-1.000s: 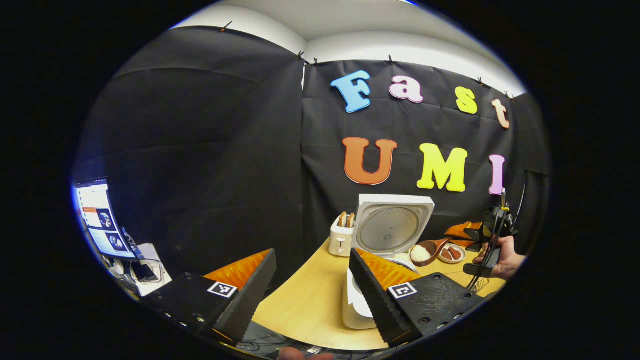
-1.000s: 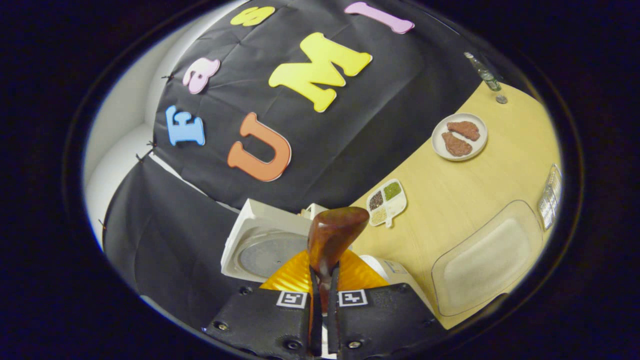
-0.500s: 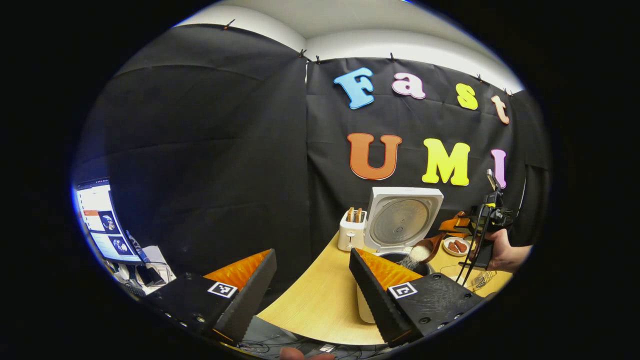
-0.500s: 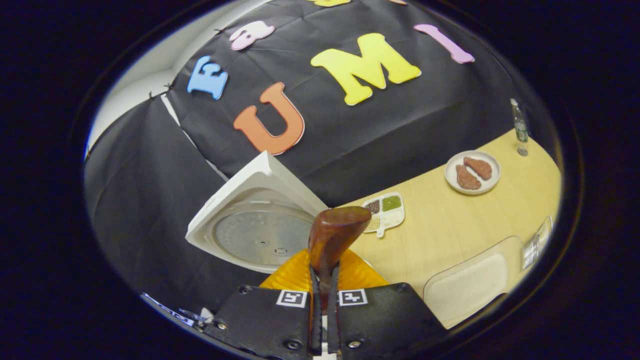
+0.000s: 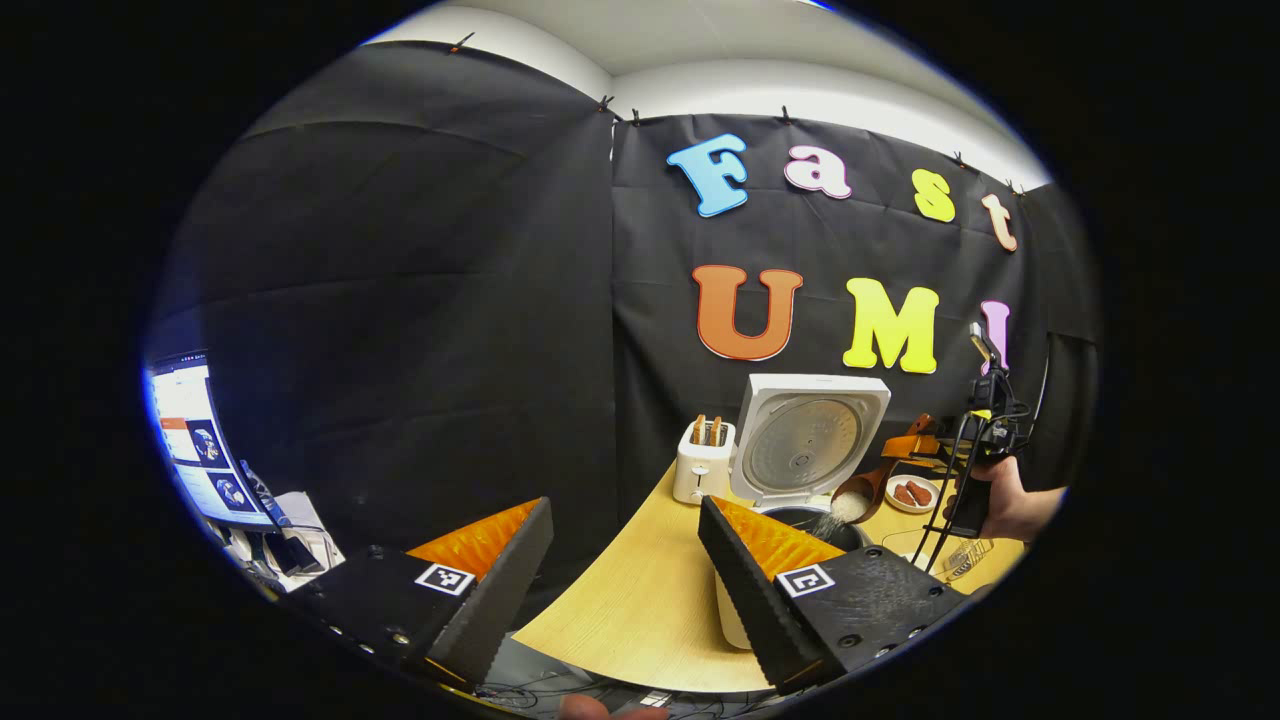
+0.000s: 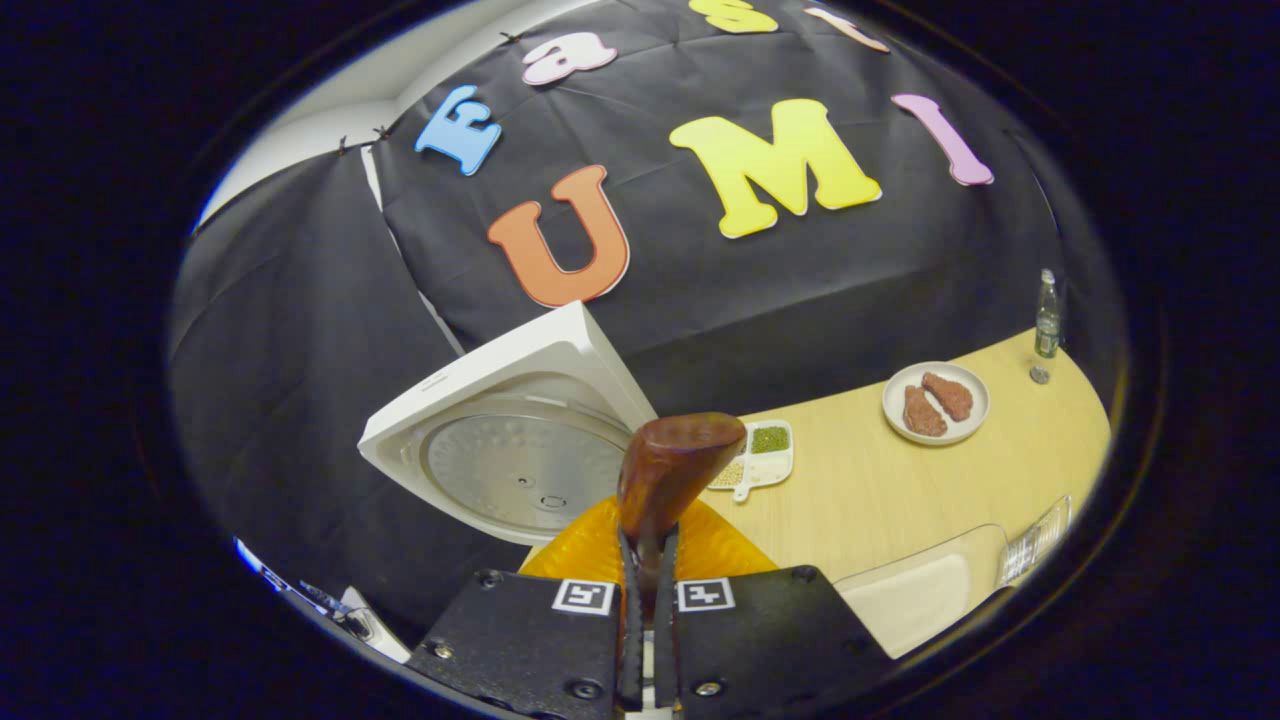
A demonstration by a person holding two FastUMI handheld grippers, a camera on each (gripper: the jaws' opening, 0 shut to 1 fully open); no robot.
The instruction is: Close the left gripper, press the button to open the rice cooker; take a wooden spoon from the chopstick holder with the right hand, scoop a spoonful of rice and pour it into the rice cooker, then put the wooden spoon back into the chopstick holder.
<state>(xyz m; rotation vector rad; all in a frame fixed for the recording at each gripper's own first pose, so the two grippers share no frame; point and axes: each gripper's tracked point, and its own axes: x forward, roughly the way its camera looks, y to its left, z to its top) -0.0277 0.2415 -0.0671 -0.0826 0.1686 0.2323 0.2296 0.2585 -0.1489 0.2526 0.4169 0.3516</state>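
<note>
Rice cooker [image 5: 800, 470]: white, standing on the wooden table [image 5: 620, 610] toward the back, its lid [image 6: 510, 440] swung up and tilted back so the round metal inner plate faces forward.
Wooden spoon [image 6: 665, 475]: gripped by the handle in the right gripper [image 6: 647, 640], both fingers pressed against it; in the right gripper view its brown bowl shows from behind, rising between the fingers.
Rice: in the left gripper view, white grains fall from the tipped spoon bowl toward the dark pot opening just below it.
Right gripper, seen from afar: held by a hand [image 5: 1005, 500] at the right of the cooker, with cables hanging from it.
Left gripper [image 5: 625, 575]: fingers spread wide apart, holding nothing, hovering over the near table edge (well short of the cooker).
Toaster [image 5: 703, 465]: white, just left of the cooker, with slices in its slots.
Plate of meat [image 6: 935, 402]: two brown pieces, farther along the table.
Divided tray [image 6: 758, 455]: grains and green beans, behind the spoon.
Bottle [image 6: 1046, 315]: upright near the far table edge.
</note>
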